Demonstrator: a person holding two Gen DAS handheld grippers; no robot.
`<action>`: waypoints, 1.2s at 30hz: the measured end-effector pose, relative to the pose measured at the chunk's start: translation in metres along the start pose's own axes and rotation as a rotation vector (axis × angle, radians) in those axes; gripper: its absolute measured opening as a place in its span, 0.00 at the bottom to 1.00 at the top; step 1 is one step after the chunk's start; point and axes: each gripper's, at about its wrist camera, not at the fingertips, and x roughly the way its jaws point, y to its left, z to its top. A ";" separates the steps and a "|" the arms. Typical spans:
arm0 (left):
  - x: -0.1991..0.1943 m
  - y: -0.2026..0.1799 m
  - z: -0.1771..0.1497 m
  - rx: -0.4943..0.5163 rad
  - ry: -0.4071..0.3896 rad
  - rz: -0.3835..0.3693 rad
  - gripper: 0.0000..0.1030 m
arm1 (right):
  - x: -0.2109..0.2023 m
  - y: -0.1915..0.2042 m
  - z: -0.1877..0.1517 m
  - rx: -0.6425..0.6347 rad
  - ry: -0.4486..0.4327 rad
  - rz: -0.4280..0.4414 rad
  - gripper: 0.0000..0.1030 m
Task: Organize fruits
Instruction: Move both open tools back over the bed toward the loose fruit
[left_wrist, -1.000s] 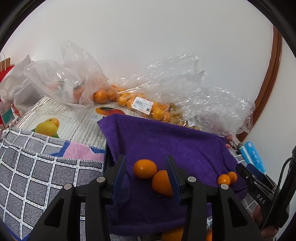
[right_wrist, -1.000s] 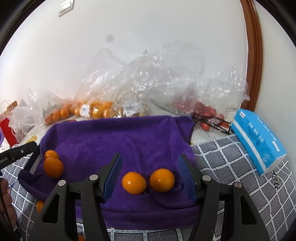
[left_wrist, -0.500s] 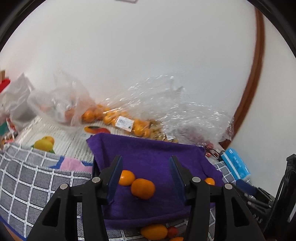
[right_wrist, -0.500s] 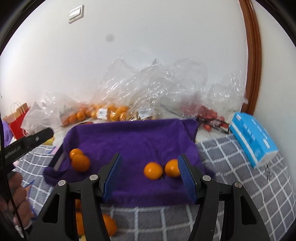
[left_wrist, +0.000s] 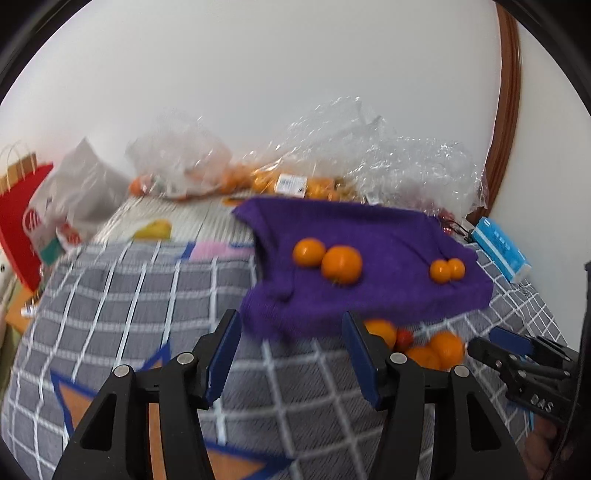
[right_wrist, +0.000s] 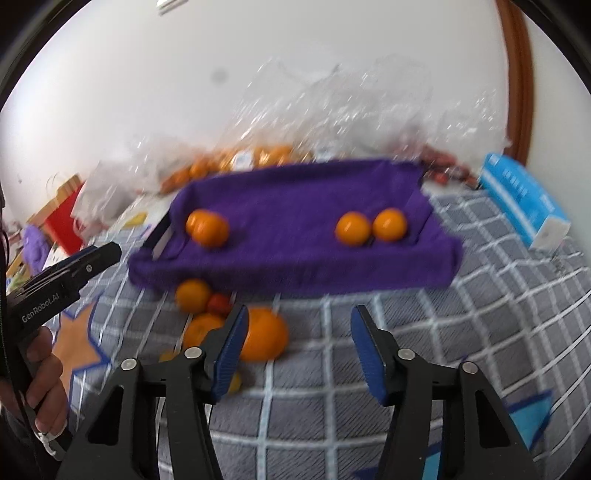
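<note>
A purple towel (left_wrist: 369, 236) (right_wrist: 295, 199) carries two pairs of oranges: a left pair (left_wrist: 341, 264) (right_wrist: 208, 229) and a right pair (left_wrist: 440, 270) (right_wrist: 352, 229). Loose oranges (right_wrist: 264, 338) (left_wrist: 445, 347) and a small red tomato (right_wrist: 218, 304) lie on the checked cloth just in front of the towel. My left gripper (left_wrist: 291, 321) hovers before the towel's near edge, its jaws opening with nothing between them. My right gripper (right_wrist: 299, 314) is above the cloth, just right of the loose fruit. Its jaws are closing on nothing, and the big orange sits outside its left finger.
Clear plastic bags of oranges (left_wrist: 288, 181) line the wall behind the towel. A blue tissue box (right_wrist: 524, 206) lies at the right, a red paper bag (left_wrist: 18, 221) at the left. Grey checked cloth (left_wrist: 129, 295) covers the surface. A hand (right_wrist: 40, 369) holds the left gripper.
Both grippers have drawn back from the towel, leaving the orange pairs lying on it farther off. The loose fruit in front of the towel came into view. The left jaws widened.
</note>
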 end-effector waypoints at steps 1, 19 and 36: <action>-0.002 0.006 -0.005 -0.015 0.002 -0.002 0.54 | 0.001 0.004 -0.003 -0.007 0.006 0.012 0.52; 0.004 0.034 -0.023 -0.148 0.035 -0.035 0.56 | 0.008 -0.005 -0.002 0.026 0.014 0.031 0.29; 0.019 0.030 -0.025 -0.139 0.123 -0.076 0.57 | 0.025 0.009 -0.015 -0.075 0.059 0.018 0.41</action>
